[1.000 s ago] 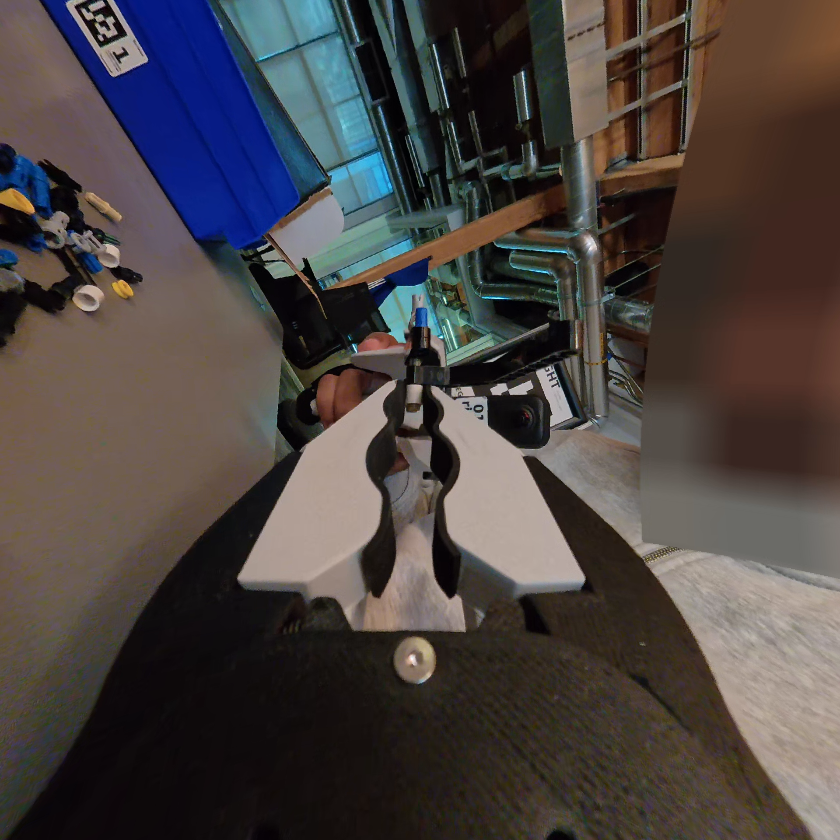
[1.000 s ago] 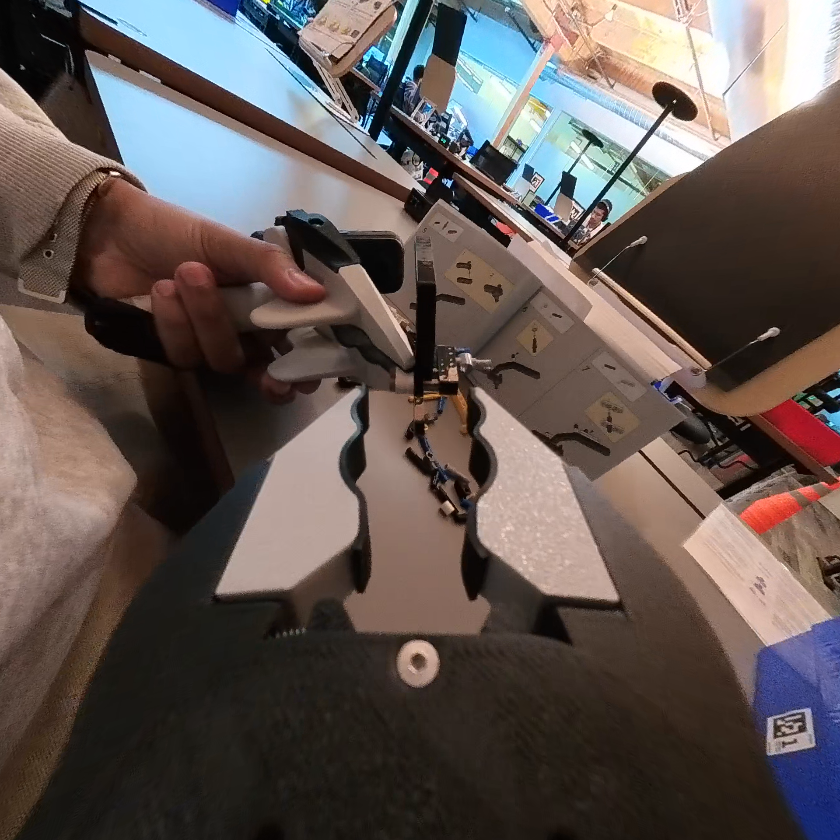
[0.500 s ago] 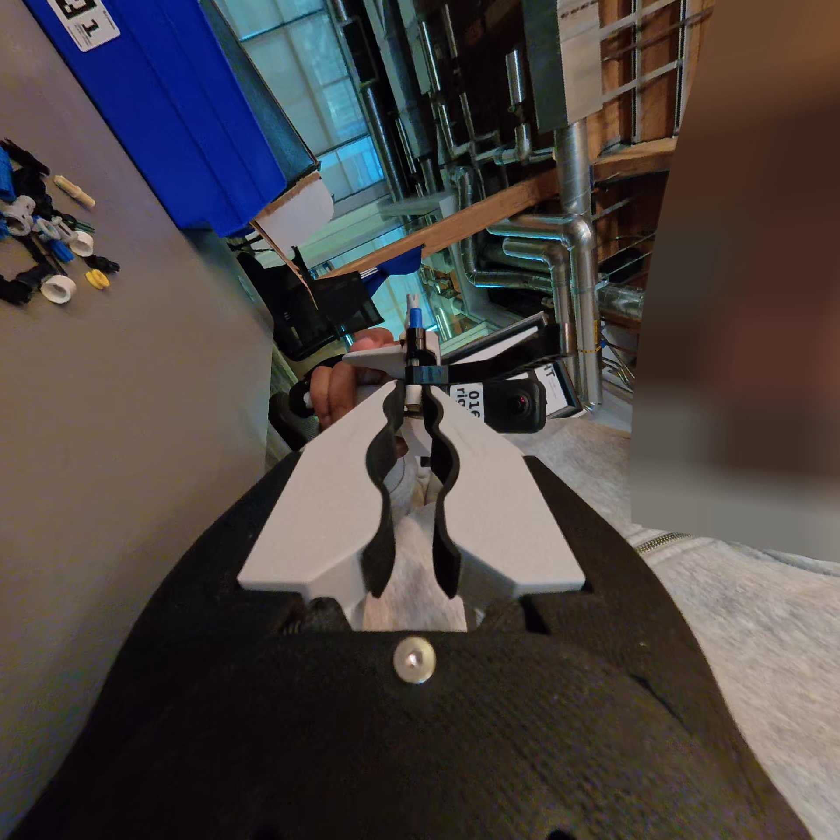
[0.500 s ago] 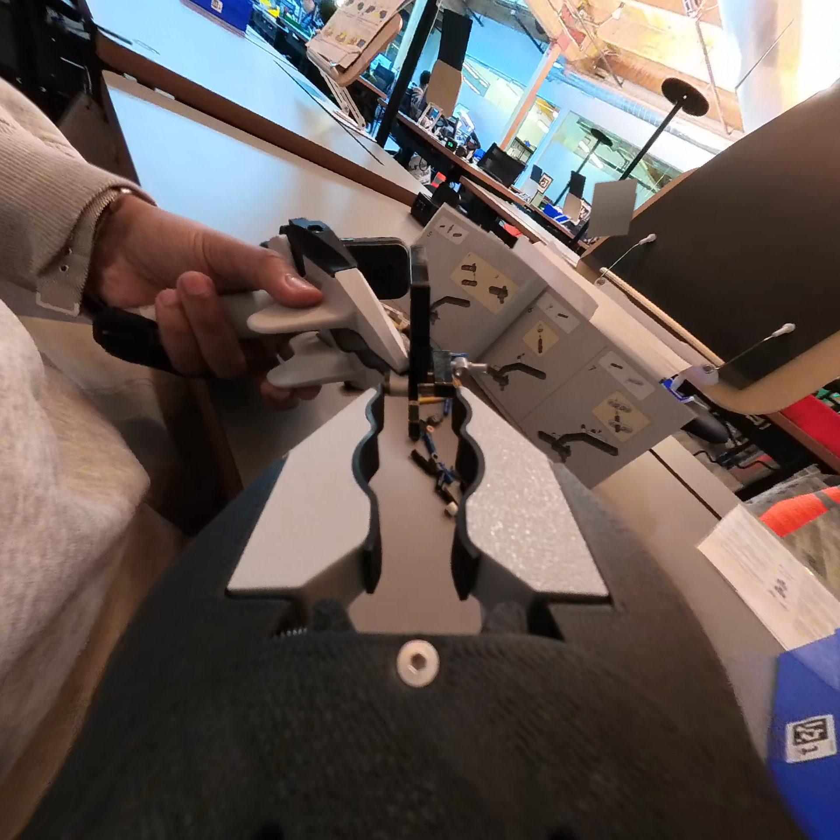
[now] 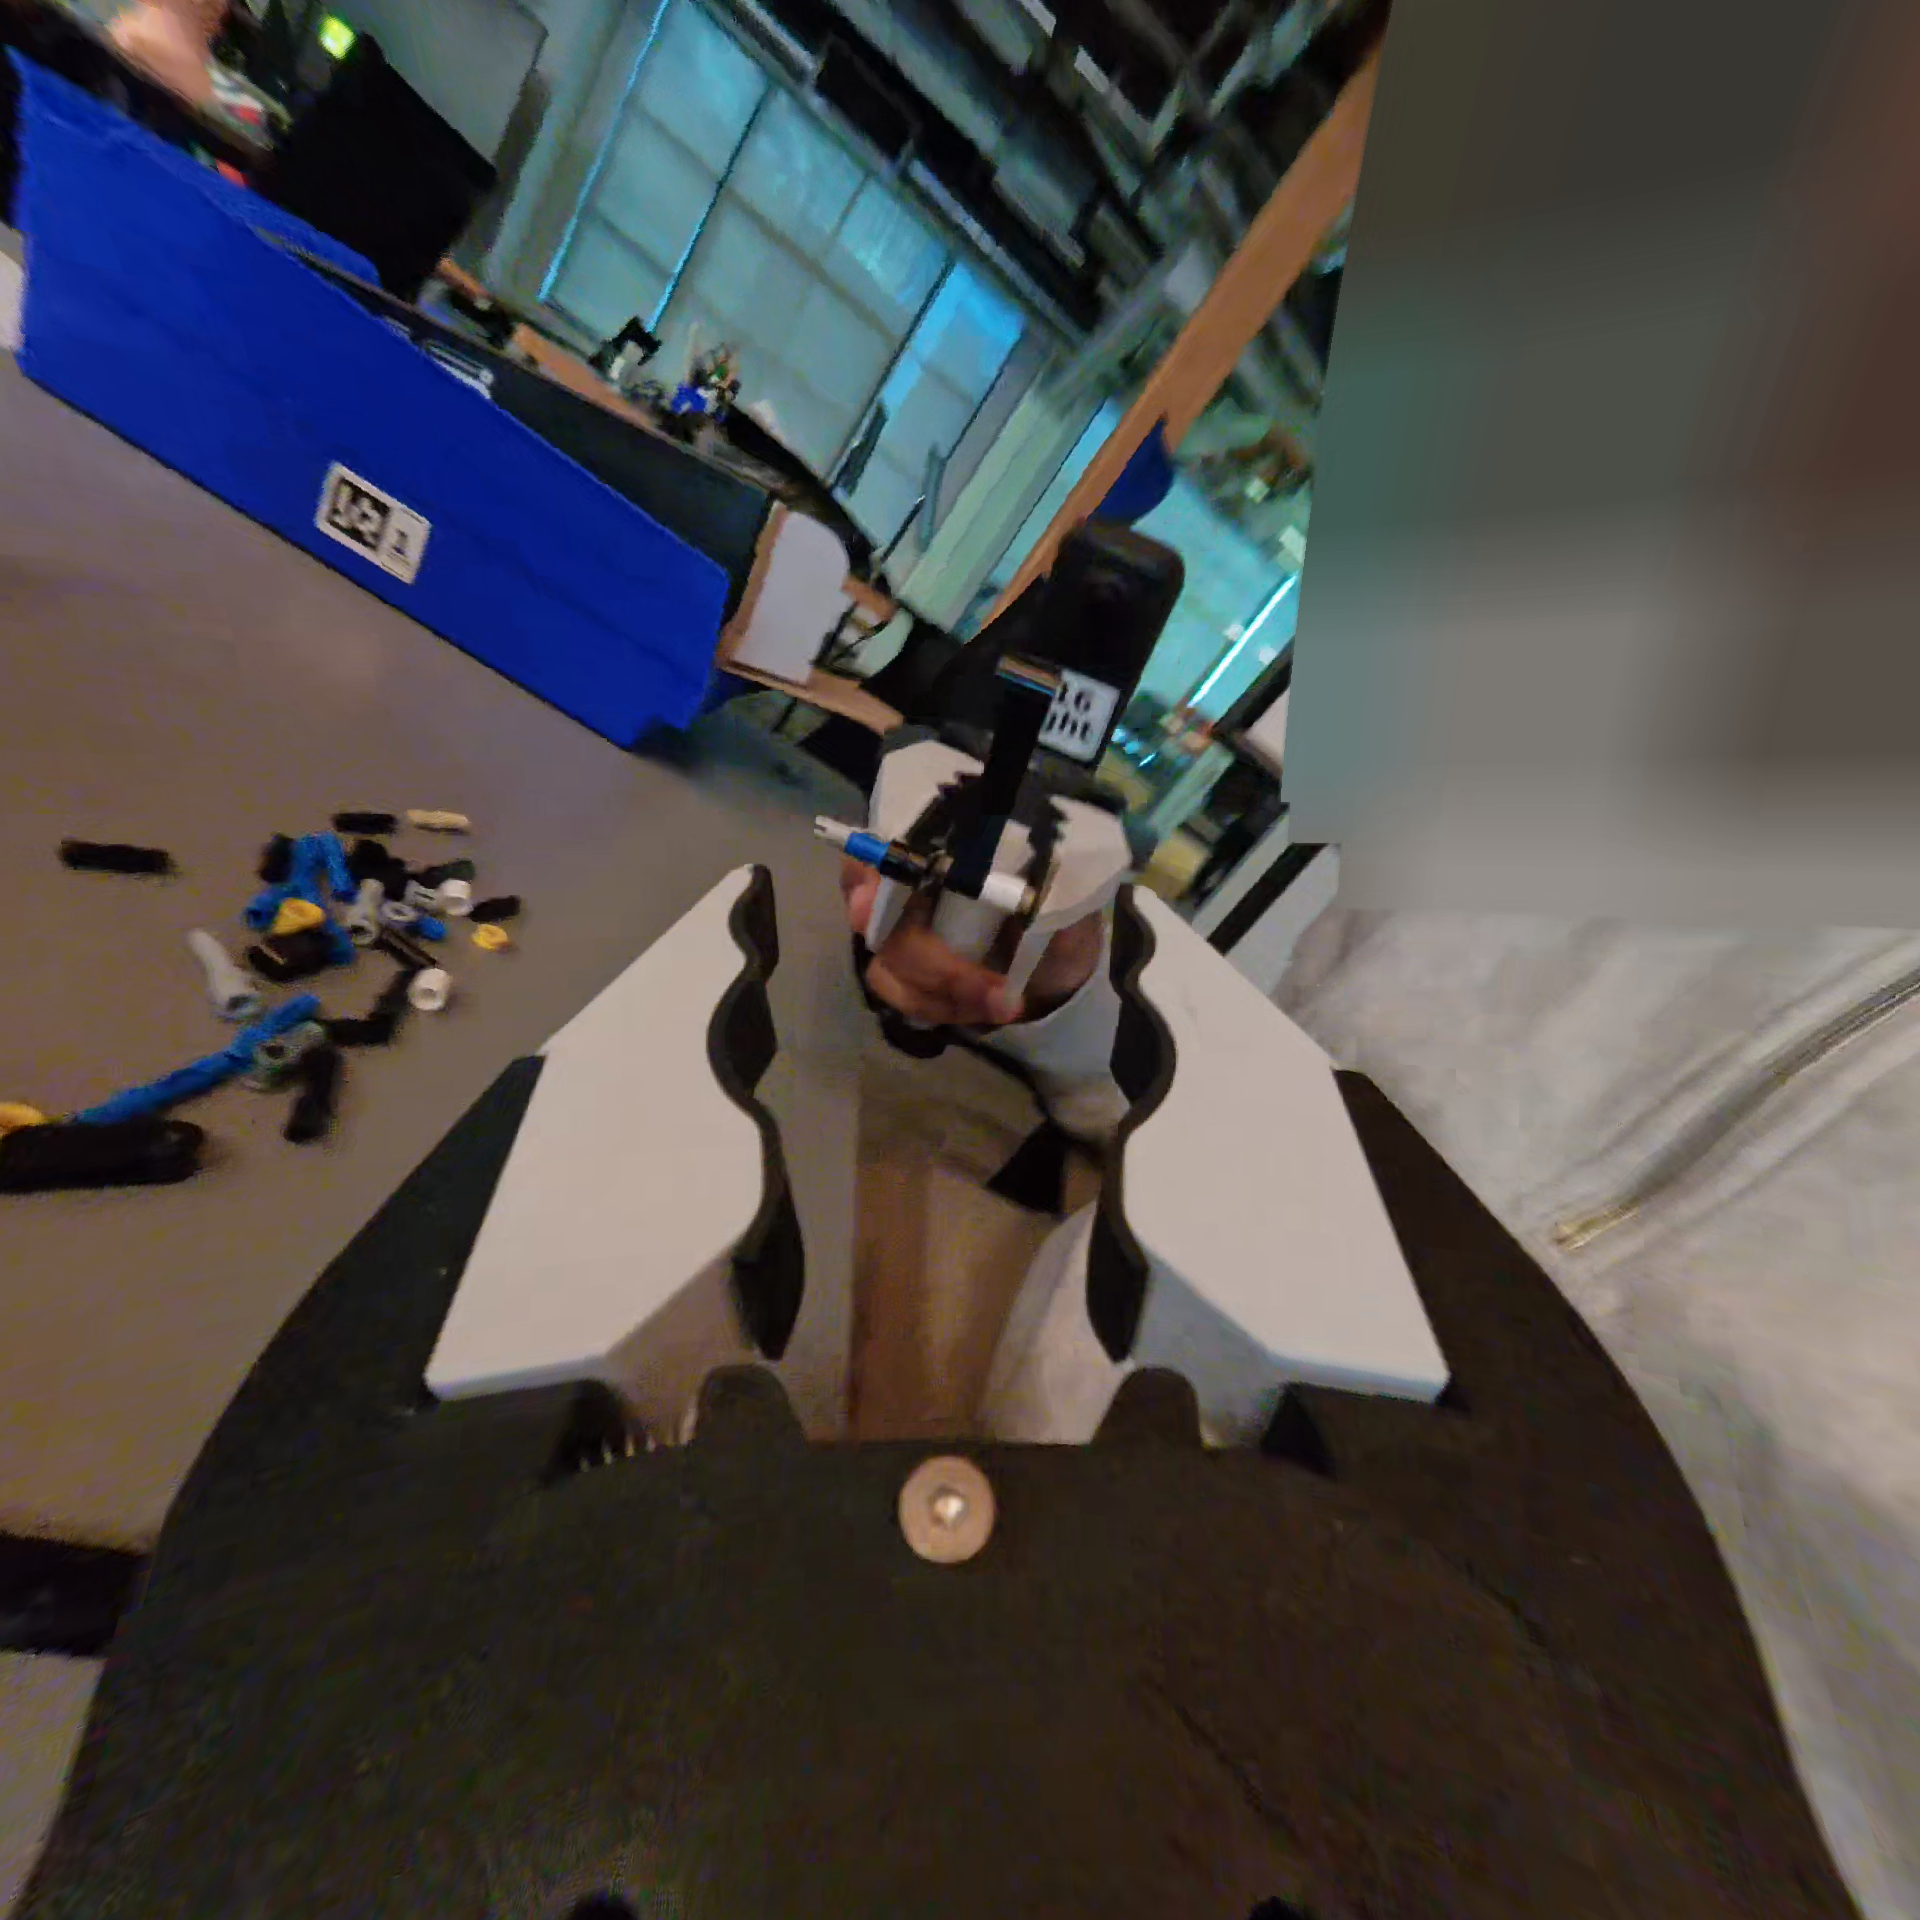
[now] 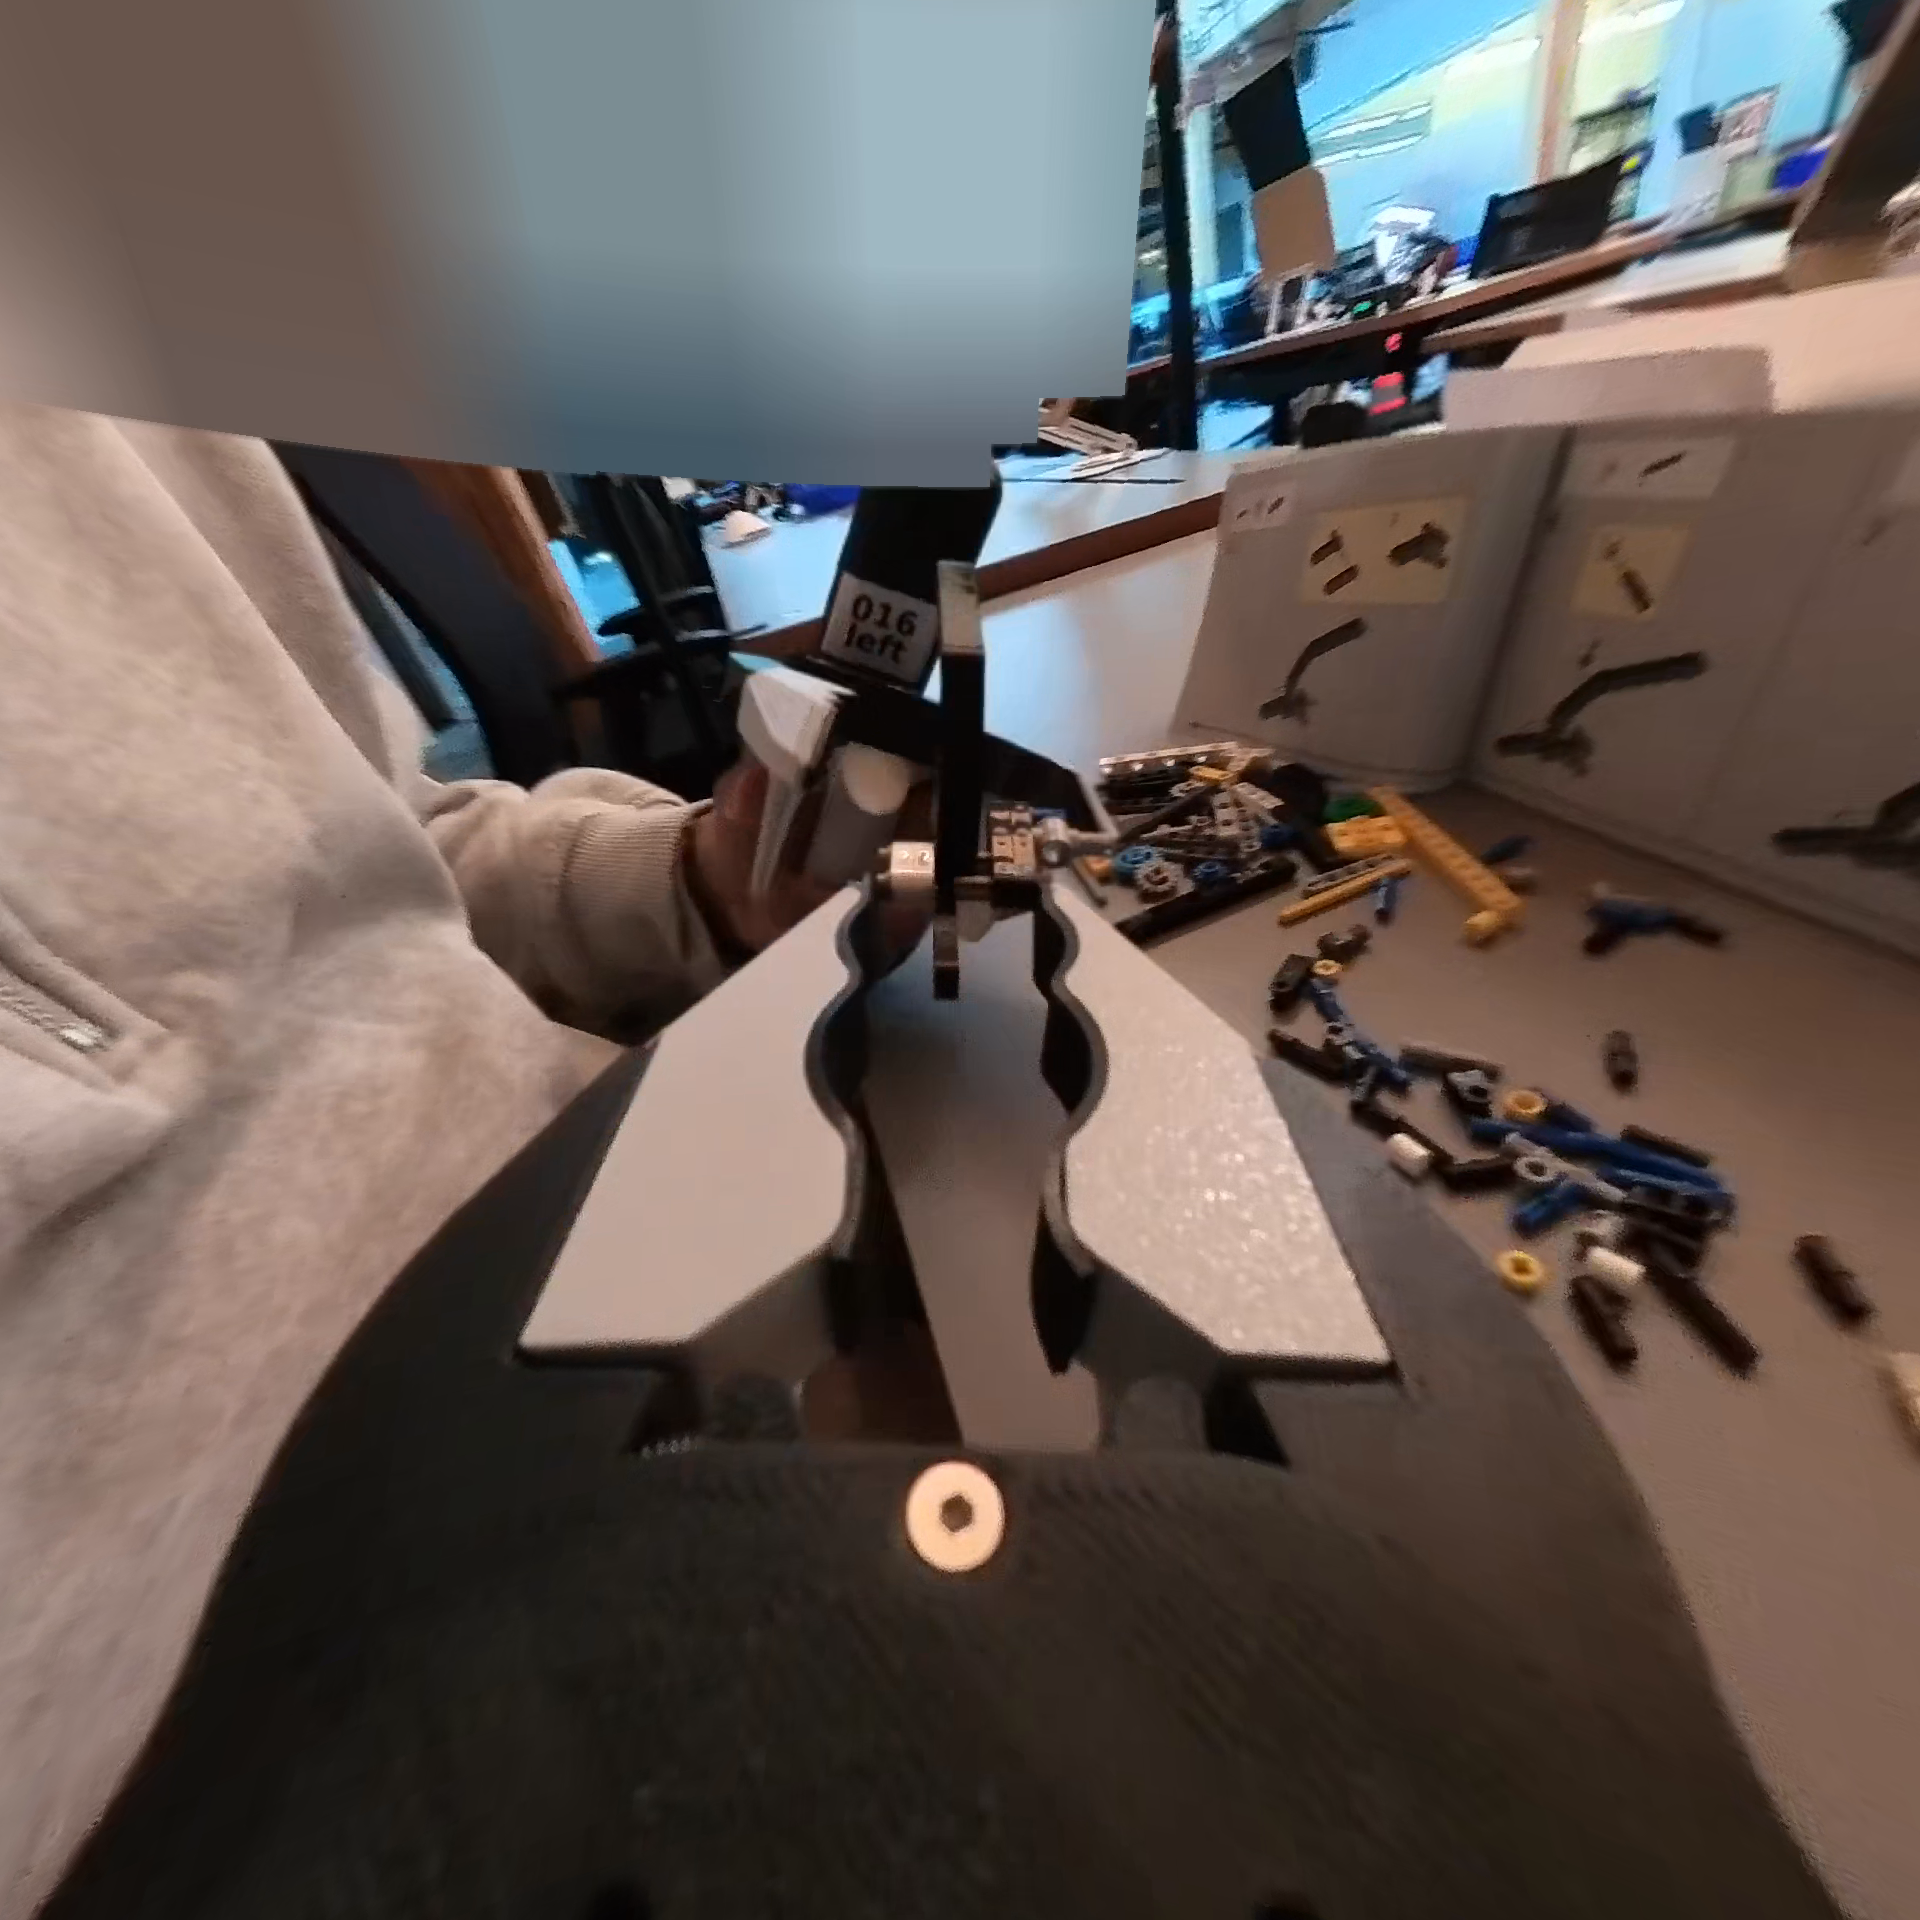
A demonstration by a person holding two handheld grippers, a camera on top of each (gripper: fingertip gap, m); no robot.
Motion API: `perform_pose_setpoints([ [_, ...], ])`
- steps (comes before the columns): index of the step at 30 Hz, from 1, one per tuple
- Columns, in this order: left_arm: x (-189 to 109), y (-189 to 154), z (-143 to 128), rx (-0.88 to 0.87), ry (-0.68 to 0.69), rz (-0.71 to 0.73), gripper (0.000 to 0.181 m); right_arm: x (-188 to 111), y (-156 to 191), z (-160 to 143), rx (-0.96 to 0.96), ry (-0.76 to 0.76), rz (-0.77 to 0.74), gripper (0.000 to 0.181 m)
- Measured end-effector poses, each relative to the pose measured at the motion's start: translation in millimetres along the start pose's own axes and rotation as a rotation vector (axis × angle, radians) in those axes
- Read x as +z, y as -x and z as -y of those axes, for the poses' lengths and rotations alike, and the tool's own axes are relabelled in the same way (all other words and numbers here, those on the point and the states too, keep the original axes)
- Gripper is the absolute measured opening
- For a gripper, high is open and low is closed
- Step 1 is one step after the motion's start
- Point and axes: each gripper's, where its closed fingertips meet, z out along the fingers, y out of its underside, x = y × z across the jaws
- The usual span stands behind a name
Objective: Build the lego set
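Observation:
A small lego assembly, an upright black beam on a cross axle with grey, white and blue parts, sits between the fingertips of my right gripper, which is shut on it above the table edge. In the left wrist view the assembly shows in the right gripper just past my left gripper. The left gripper is wide open and empty. It also shows beyond the assembly in the right wrist view, held by a hand.
Loose black, blue, white and yellow lego parts lie on the grey table, with a second pile with yellow beams behind. Grey instruction panels stand at the back. A blue bin sits at the table's far side. A person's grey sweatshirt is close. The grippers are tip to tip, or close to it.
My left gripper was shut on the assembly and has opened wide and let go. My right gripper closed around the assembly and now holds it. Both views have swung round.

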Motion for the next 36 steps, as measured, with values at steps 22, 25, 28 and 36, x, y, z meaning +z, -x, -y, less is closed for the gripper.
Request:
perform_pose_setpoints([
  [22,5,-8,-9,0.31,0.045,0.088,0.047,1,12,1,-0.201,0.014,-0.02,0.028],
  [25,4,-9,-8,0.306,0.033,0.074,0.047,1,13,1,-0.209,0.011,-0.023,0.028],
  [28,4,-12,-9,0.3,0.039,0.054,0.051,1,13,2,-0.215,0.004,-0.026,0.028],
  [36,4,-12,-10,0.31,0.041,0.056,0.034,0,18,8,-0.202,-0.031,-0.001,0.028],
])
